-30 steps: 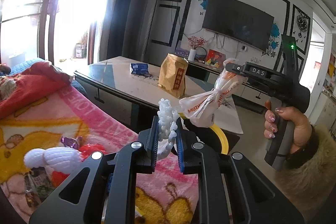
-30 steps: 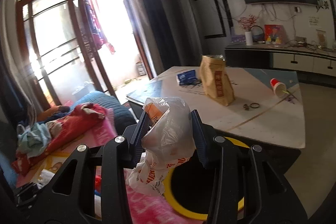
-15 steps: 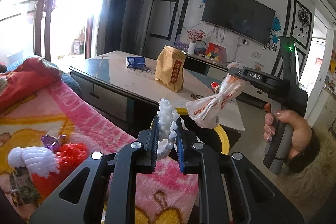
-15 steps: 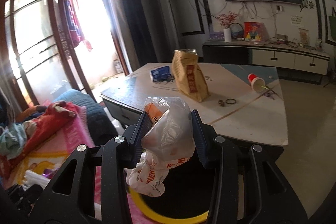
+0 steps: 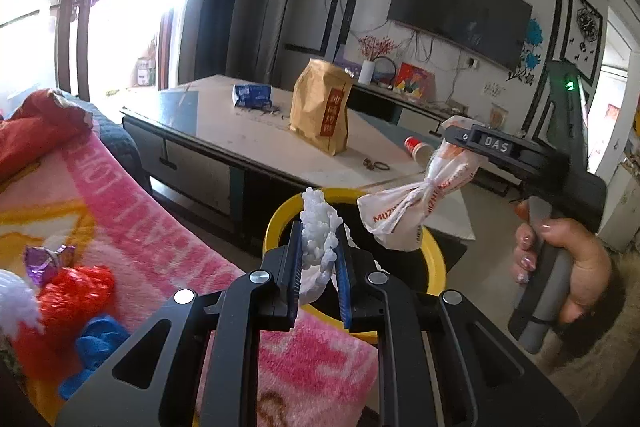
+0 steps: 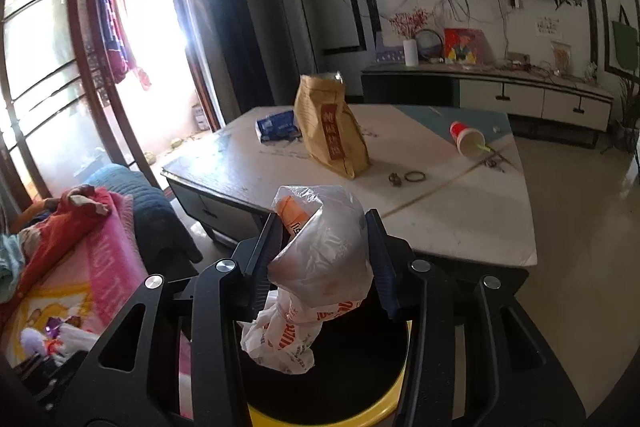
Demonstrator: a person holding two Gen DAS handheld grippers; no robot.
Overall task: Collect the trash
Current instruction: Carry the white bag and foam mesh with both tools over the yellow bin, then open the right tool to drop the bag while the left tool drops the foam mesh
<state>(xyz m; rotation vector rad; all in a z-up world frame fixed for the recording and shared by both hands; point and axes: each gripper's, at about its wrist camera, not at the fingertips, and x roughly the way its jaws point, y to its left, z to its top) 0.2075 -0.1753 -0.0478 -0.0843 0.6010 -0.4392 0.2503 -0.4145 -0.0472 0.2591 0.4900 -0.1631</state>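
My left gripper (image 5: 317,247) is shut on a white foam net (image 5: 316,227) and holds it over the near rim of a yellow-rimmed black bin (image 5: 434,259). My right gripper (image 6: 323,247) is shut on a knotted white plastic bag with orange print (image 6: 316,267); the bag hangs over the bin's dark opening (image 6: 320,387). In the left wrist view the right gripper (image 5: 460,143) holds the bag (image 5: 408,211) above the bin's far side. More trash lies on the pink blanket: a red wad (image 5: 76,291), a blue scrap (image 5: 96,347), a purple wrapper (image 5: 46,261).
A low table (image 6: 460,211) stands behind the bin with a brown paper bag (image 6: 332,131), a blue packet (image 6: 278,127), a tipped red cup (image 6: 466,139) and small rings (image 6: 414,177). A pink blanket (image 5: 160,247) covers the sofa at left. A TV cabinet (image 6: 520,99) lines the far wall.
Both grippers have moved forward and over the bin with their loads still held. The bin now lies under the bag and the foam net; the blanket trash has slid left.
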